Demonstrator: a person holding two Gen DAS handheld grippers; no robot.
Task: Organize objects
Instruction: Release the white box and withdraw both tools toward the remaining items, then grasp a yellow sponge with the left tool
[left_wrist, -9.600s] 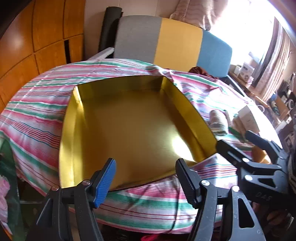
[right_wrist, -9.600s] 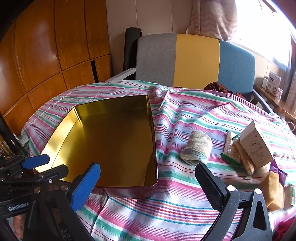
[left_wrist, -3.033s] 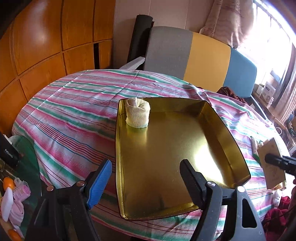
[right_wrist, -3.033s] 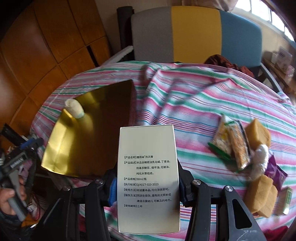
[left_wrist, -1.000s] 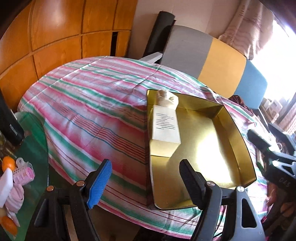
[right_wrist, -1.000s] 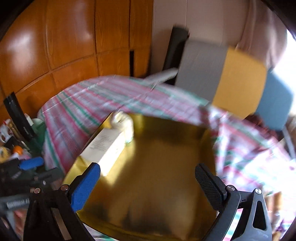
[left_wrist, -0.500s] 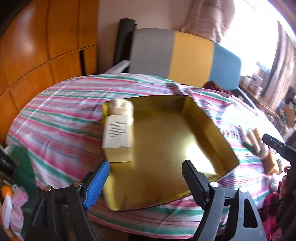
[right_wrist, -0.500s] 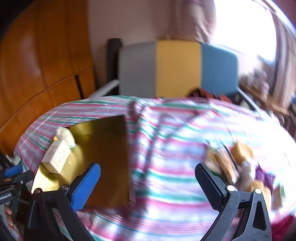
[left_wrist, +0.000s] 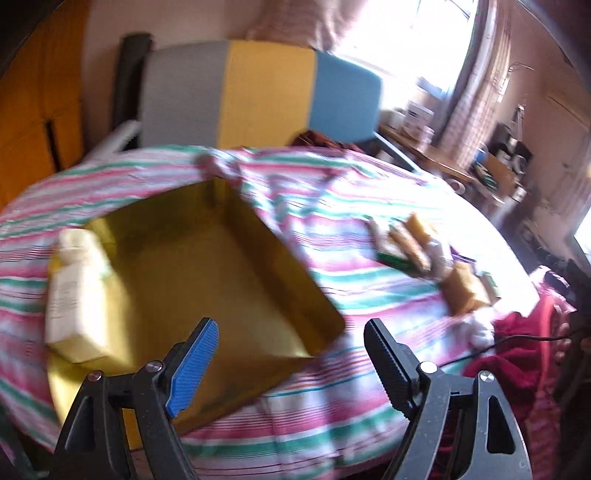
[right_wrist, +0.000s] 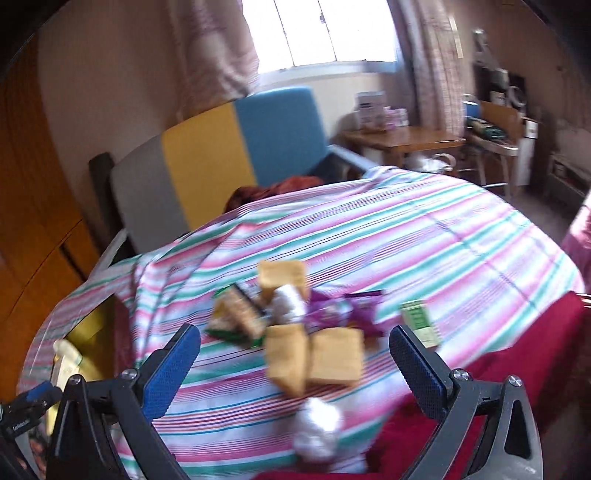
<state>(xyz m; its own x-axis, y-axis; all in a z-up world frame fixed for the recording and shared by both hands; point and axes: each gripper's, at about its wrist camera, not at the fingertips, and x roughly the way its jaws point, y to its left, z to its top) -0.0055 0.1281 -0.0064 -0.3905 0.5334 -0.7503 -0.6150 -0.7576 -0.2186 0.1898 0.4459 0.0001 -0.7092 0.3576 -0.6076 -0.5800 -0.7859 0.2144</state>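
Tools are angled downward, jaws wide and empty: left tool (left_wrist: 290, 352) over the gold tray (left_wrist: 229, 273) holding a white box (left_wrist: 72, 295), right tool (right_wrist: 293, 356) over scattered snack packets (right_wrist: 295, 321) on the striped worktop (right_wrist: 424, 236). A tricolour chair (left_wrist: 258, 88) is seen beyond.

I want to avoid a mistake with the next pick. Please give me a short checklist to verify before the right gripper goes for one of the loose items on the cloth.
1. Right gripper open, nothing between the jaws: ok.
2. Left gripper open and empty: ok.
3. Gold tray has free floor beside the white box: ok.
4. Yellow sponges within view ahead: ok.
5. Sponges separate from each other: cannot tell, blurred.
6. Green box lies apart from the pile: ok.
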